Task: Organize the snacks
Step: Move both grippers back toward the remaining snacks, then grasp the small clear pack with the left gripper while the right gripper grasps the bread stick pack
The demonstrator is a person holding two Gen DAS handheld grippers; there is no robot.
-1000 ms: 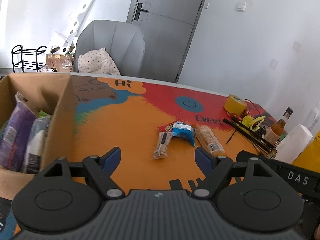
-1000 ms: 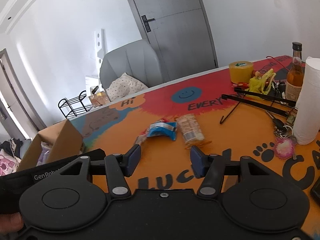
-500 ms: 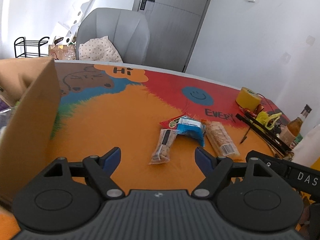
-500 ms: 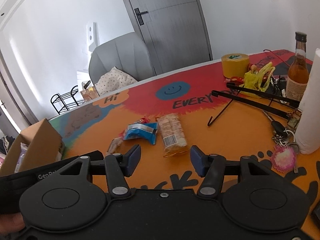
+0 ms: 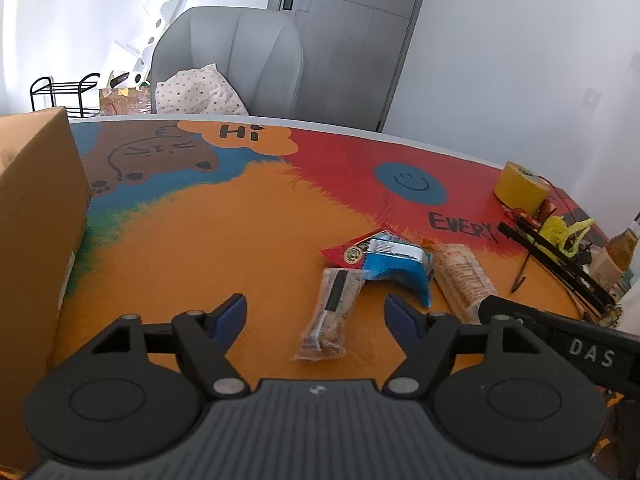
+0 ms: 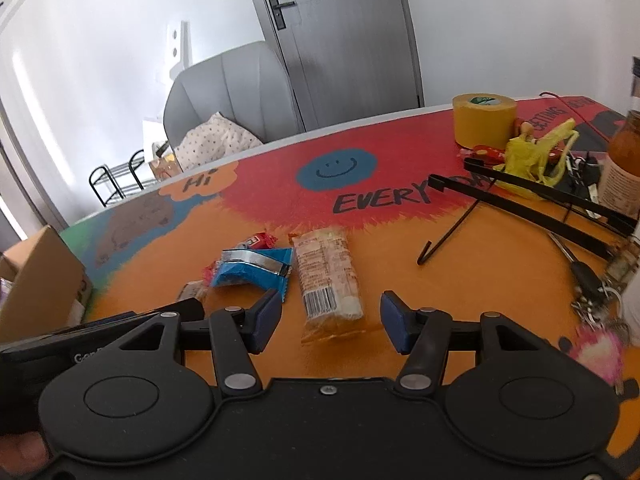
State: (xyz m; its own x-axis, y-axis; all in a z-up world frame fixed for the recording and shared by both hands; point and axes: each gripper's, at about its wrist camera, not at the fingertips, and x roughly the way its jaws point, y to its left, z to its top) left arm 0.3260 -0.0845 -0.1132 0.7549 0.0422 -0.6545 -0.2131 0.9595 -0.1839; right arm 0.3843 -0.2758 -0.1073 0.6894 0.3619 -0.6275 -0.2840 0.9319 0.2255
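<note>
Several snack packets lie together on the orange part of the table. A clear-wrapped bar [image 5: 332,312] lies nearest my left gripper [image 5: 315,312], whose jaws are closing with the bar's near end between them, untouched. Beside it sit a blue packet [image 5: 396,268] [image 6: 252,270], a red packet [image 5: 348,252] [image 6: 260,240] and a beige cracker pack [image 5: 464,280] [image 6: 328,280]. My right gripper [image 6: 330,318] stands open, with the cracker pack's near end between its fingers and not pressed. A cardboard box [image 5: 36,240] [image 6: 40,276] stands at the left.
A yellow tape roll [image 5: 520,190] [image 6: 482,120], black metal hangers [image 6: 540,196], a yellow bag [image 6: 536,152], a brown bottle [image 6: 624,160], keys [image 6: 596,288] and a white roll crowd the table's right side. A grey chair [image 5: 228,60] with a spotted cushion stands behind the table.
Both grippers moved forward and down toward the snacks, which now look larger and closer. The left jaws narrowed slightly. The box slid toward the left edge of the left wrist view.
</note>
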